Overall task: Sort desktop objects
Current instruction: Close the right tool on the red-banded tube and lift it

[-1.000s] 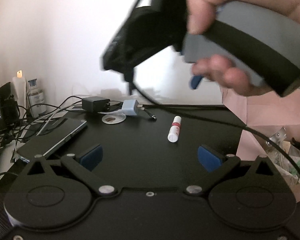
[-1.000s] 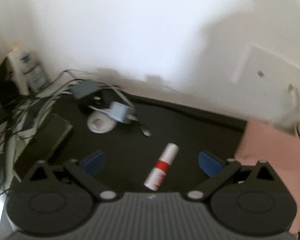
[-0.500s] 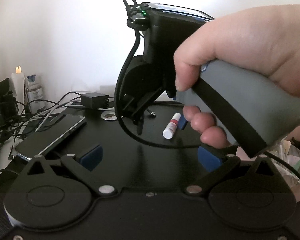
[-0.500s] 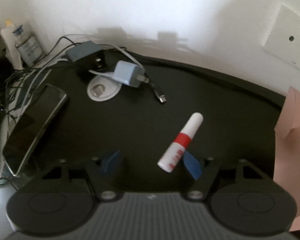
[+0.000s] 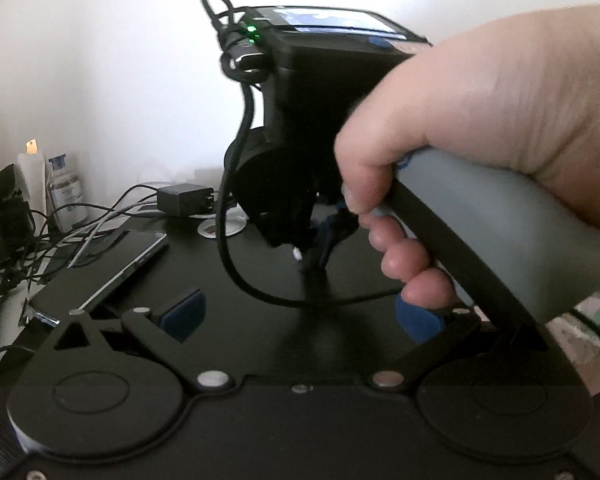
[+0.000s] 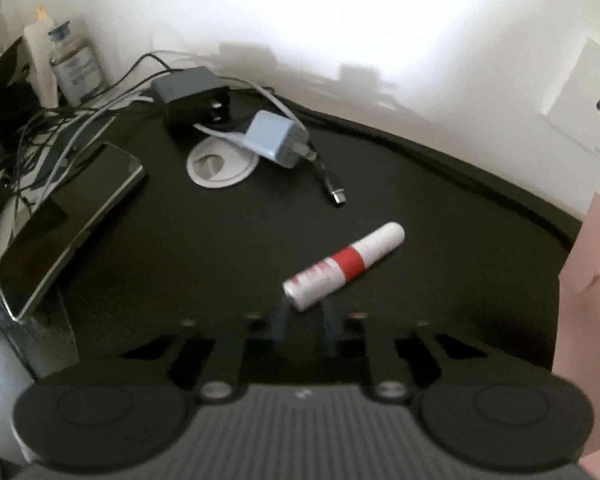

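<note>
On the black desk (image 6: 220, 248) our right gripper (image 6: 303, 326) has just closed its jaws and now pinches the near end of the white-and-red tube (image 6: 342, 266), which lies slanted on the desktop with its white cap pointing away toward the right. Our left gripper (image 5: 300, 314) hangs apart from it with its blue pads (image 5: 184, 312) spread wide and nothing between them. Farther back sit a phone (image 6: 72, 220), a pale blue charger (image 6: 278, 142) and a dark adapter (image 6: 190, 90) among tangled cables.
</note>
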A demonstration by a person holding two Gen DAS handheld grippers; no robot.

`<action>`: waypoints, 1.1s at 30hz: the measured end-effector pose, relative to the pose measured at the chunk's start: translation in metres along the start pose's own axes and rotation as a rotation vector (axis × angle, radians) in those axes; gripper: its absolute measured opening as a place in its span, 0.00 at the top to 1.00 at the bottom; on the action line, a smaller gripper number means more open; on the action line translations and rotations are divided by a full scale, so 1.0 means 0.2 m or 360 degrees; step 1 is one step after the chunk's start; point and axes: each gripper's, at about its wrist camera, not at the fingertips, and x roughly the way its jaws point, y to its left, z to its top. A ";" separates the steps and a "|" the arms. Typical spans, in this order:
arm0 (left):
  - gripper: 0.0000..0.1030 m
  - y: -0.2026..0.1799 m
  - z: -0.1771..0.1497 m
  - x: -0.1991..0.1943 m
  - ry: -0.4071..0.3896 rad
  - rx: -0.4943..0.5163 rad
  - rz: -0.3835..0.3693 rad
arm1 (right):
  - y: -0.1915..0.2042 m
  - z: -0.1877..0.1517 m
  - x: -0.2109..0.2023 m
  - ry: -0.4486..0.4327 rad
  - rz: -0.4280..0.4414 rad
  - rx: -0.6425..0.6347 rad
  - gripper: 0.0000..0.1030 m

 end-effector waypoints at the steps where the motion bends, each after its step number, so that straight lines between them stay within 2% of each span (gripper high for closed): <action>1: 0.00 0.00 0.00 0.00 0.0007 0.0012 0.0002 | 0.01 0.00 0.00 -0.0009 -0.0011 -0.0008 0.96; 4: 0.00 0.00 0.00 0.00 -0.0014 0.0000 -0.0003 | 0.00 -0.01 -0.01 -0.0039 -0.0044 0.0005 0.98; 13: 0.00 0.07 0.01 0.03 0.0035 -0.0139 -0.0016 | -0.11 0.03 -0.24 -0.0284 0.0103 0.0126 0.98; 15: 0.00 0.08 0.01 0.03 0.0029 -0.0151 -0.0010 | -0.12 0.03 -0.26 -0.0282 0.0099 0.0138 0.98; 17: 0.00 0.08 0.02 0.03 0.0017 -0.0156 -0.0001 | -0.11 0.05 -0.22 -0.0217 0.0088 0.0179 0.95; 19: 0.00 0.08 0.02 0.03 0.0011 -0.0155 0.0004 | -0.10 0.06 -0.16 -0.0168 0.0056 0.0236 0.82; 20: 0.00 0.08 0.02 0.03 0.0015 -0.0157 0.0006 | -0.09 0.08 -0.14 -0.0163 0.0057 0.0254 0.69; 21: 0.00 0.09 0.02 0.03 0.0019 -0.0163 0.0007 | -0.08 0.09 -0.11 -0.0158 0.0058 0.0271 0.63; 31: 0.00 0.10 0.02 0.05 0.0055 -0.0211 0.0003 | 0.05 0.16 0.10 -0.0101 -0.0154 0.0164 0.63; 32: 0.00 0.10 0.02 0.05 0.0055 -0.0211 0.0003 | 0.05 0.16 0.11 -0.0086 -0.0159 0.0156 0.65; 33: 0.00 0.10 0.02 0.04 0.0056 -0.0211 0.0002 | 0.05 0.15 0.11 -0.0101 -0.0150 0.0161 0.70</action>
